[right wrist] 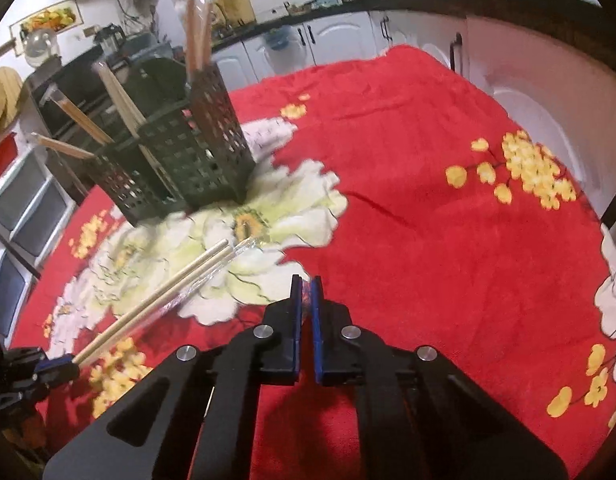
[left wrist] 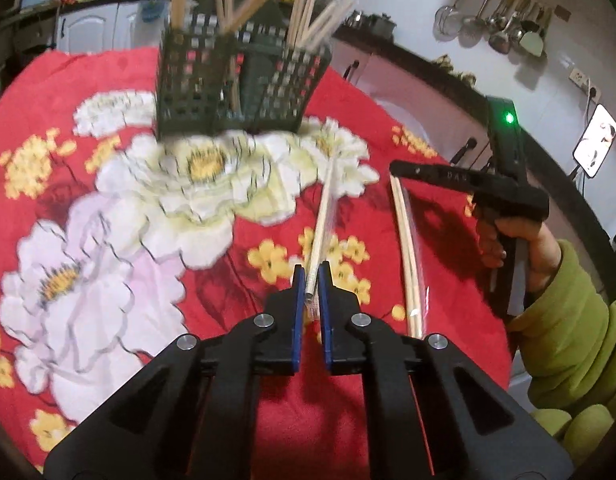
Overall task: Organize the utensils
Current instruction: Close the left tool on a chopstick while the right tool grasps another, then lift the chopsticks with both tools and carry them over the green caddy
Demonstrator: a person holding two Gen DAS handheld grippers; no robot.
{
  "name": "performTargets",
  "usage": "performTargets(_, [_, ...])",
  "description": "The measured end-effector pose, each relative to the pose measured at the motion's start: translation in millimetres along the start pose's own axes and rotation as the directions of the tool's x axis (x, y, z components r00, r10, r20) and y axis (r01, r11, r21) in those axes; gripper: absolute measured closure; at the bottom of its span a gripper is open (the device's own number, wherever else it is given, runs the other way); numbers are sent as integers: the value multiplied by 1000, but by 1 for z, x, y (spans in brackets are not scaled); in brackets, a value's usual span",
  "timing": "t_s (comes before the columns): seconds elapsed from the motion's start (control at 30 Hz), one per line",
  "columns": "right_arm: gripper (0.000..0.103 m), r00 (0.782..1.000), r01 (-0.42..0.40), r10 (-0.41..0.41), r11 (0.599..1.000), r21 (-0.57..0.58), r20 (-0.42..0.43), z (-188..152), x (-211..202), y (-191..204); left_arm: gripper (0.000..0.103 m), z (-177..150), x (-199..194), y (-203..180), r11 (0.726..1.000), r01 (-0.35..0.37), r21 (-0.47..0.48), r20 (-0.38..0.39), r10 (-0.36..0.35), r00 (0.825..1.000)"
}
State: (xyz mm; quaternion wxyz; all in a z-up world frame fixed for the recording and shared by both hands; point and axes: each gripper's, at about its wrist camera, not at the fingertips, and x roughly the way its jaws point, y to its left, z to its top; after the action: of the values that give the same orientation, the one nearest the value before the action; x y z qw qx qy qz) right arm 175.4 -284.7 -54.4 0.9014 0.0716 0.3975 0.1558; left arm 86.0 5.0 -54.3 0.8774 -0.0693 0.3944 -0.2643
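Note:
A dark green lattice utensil holder [left wrist: 235, 84] with several wooden chopsticks stands on the red floral cloth [left wrist: 107, 92]; it also shows in the right wrist view [right wrist: 179, 160]. My left gripper [left wrist: 312, 276] is shut on a wrapped pair of chopsticks [left wrist: 324, 216] that points toward the holder; the same pair shows in the right wrist view [right wrist: 159, 300]. A second wrapped pair [left wrist: 408, 256] hangs from my right gripper [left wrist: 396, 170]. In the right wrist view the right gripper [right wrist: 306, 286] is shut on the clear wrapper end.
The cloth [right wrist: 428, 200] covers the whole table. White cabinets [right wrist: 340, 36] and a dark counter run behind it. Ladles and strainers [left wrist: 500, 24] hang on the far wall. A green-sleeved arm [left wrist: 568, 320] holds the right gripper.

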Motion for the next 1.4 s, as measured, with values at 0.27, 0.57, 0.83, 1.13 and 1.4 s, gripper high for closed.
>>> performTargets(0.27, [100, 992, -47, 53, 997, -54, 110, 21, -36, 25, 100, 25, -34, -2, 999, -18, 26, 116, 15, 993])
performTargets(0.57, [101, 967, -91, 116, 989, -117, 228, 45, -69, 54, 100, 62, -61, -10, 998, -26, 49, 230, 14, 973])
performTargets(0.83, [101, 934, -88, 145, 979, -184, 326, 72, -97, 76, 100, 99, -88, -21, 994, -47, 98, 317, 14, 948])
performTargets(1.13, [101, 895, -85, 170, 973, -215, 413, 110, -114, 88, 100, 131, -118, -27, 984, -135, 115, 380, 82, 921])
performTargets(1.4, [101, 835, -97, 222, 960, -261, 504, 154, -138, 109, 100, 167, -124, -28, 973, -184, 140, 356, 124, 926])
